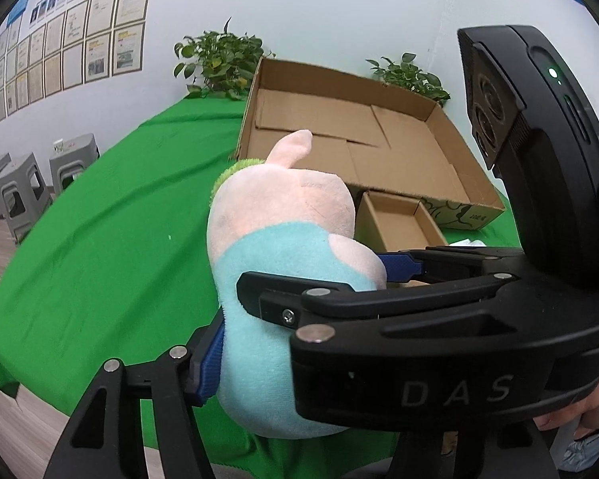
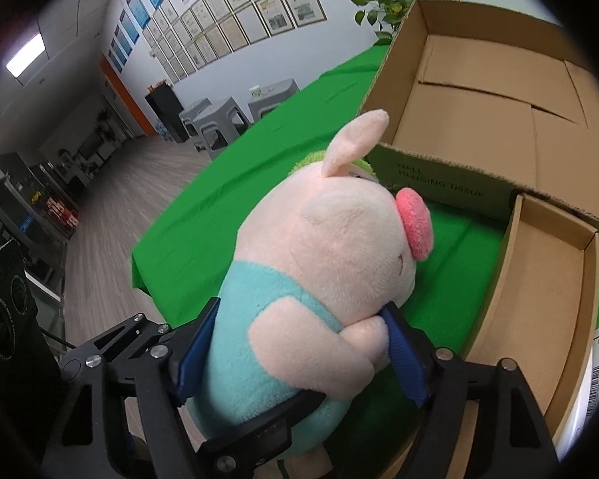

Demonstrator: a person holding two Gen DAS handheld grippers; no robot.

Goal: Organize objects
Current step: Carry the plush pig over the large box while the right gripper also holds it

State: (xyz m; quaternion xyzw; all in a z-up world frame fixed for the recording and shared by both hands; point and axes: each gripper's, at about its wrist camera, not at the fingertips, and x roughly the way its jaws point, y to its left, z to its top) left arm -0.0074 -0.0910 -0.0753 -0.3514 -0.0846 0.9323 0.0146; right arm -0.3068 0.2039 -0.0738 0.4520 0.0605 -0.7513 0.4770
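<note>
A pink plush pig in a light blue shirt (image 1: 283, 239) is held above the green table by both grippers at once. My left gripper (image 1: 299, 319) is shut on its blue body, with one blue pad (image 1: 209, 363) on the left side. My right gripper (image 2: 299, 343) is shut on the same plush pig (image 2: 323, 255), its blue pads (image 2: 403, 355) pressing both flanks. The right gripper's black body crosses the left wrist view over the pig. A large open cardboard box (image 1: 379, 135) lies behind the pig and shows in the right wrist view (image 2: 499, 92) too.
A small open cardboard box (image 1: 395, 223) (image 2: 539, 279) sits in front of the large one on the green tablecloth (image 1: 112, 223). Potted plants (image 1: 219, 64) stand behind the boxes. Grey stools (image 1: 20, 195) stand off the table's left edge. Printed white paper (image 2: 595, 375) lies at right.
</note>
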